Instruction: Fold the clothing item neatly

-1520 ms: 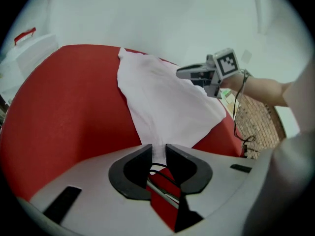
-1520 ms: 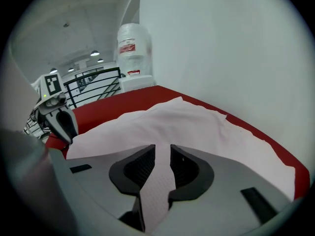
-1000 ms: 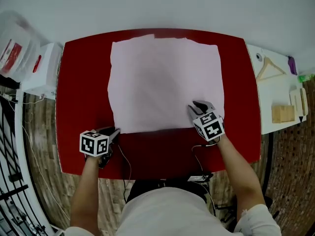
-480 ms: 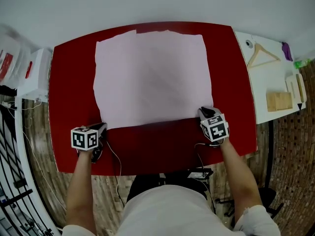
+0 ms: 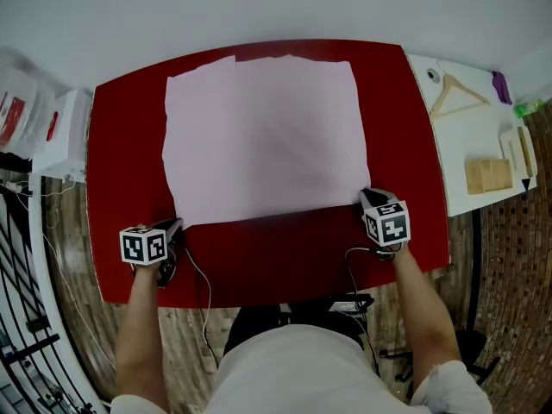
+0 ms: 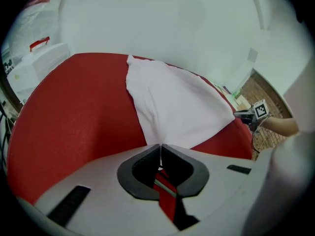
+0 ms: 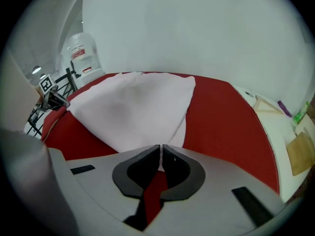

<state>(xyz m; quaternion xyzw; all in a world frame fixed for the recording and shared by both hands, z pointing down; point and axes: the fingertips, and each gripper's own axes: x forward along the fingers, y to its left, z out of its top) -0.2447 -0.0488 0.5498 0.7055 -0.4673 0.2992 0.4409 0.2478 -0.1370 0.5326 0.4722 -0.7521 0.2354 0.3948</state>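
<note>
A pale pink cloth (image 5: 267,136) lies spread flat on the red table (image 5: 129,145). My left gripper (image 5: 177,224) sits at the cloth's near left corner. In the left gripper view its jaws (image 6: 160,145) are shut on that corner of the cloth (image 6: 177,107). My right gripper (image 5: 369,195) is at the near right corner. Its jaws (image 7: 161,146) have just been closing and now pinch the edge of the cloth (image 7: 133,107). Each gripper shows small in the other's view: the right gripper (image 6: 248,116) and the left gripper (image 7: 54,100).
A white side table (image 5: 483,136) to the right holds a wooden hanger (image 5: 461,93) and a wooden block (image 5: 487,175). A white box (image 5: 65,132) stands off the table's left side. Cables hang below the near edge. A white wall is behind.
My right gripper has slid to the right along the cloth's near edge to its near right corner. The left gripper has stayed at the near left corner.
</note>
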